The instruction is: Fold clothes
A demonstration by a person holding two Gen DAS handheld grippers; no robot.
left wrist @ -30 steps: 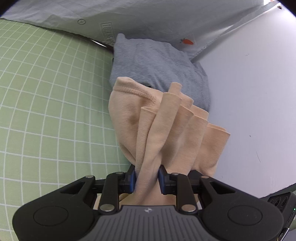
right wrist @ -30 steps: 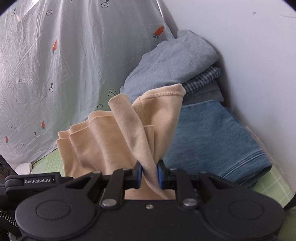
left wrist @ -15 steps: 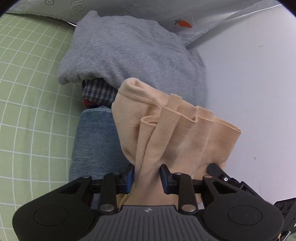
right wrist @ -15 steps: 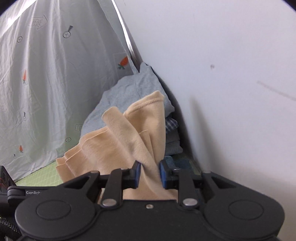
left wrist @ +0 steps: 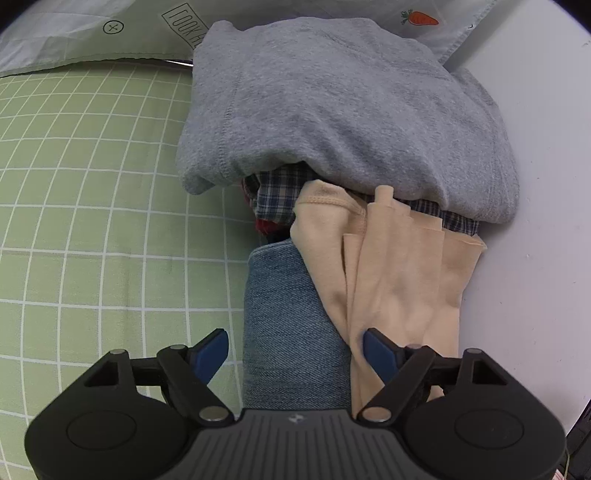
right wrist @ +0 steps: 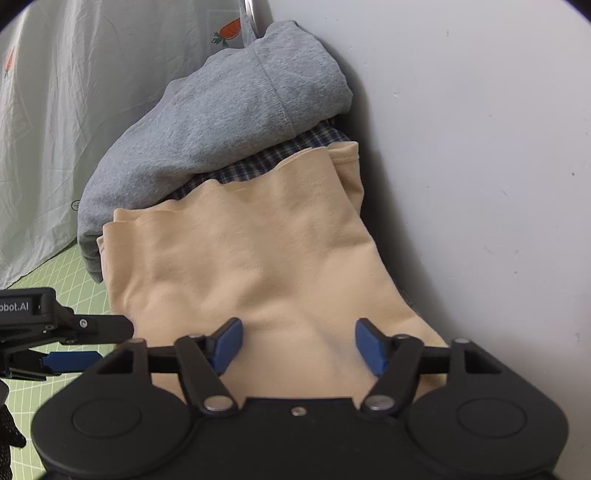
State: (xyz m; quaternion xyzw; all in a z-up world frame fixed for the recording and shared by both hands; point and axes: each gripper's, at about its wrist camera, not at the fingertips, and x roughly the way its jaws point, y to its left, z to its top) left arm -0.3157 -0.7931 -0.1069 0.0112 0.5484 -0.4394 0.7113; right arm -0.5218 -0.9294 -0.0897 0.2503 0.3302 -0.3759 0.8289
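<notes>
Counting now: two hand-held grippers, the left hand-held gripper (left wrist: 295,352) and the right hand-held gripper (right wrist: 298,345), each with two blue fingertips spread wide. Folded garments, five showing: one peach garment (right wrist: 255,258), one grey sweatshirt (left wrist: 332,107), one checked shirt (left wrist: 277,195), one denim piece (left wrist: 291,325), one sliver of red fabric (left wrist: 263,224) (too little showing to name). Printed carrots: one on the left view's sheet (left wrist: 419,17), two in the right.

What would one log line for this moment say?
left gripper: open | right gripper: open | folded peach cotton garment: lying on folded blue denim
</notes>
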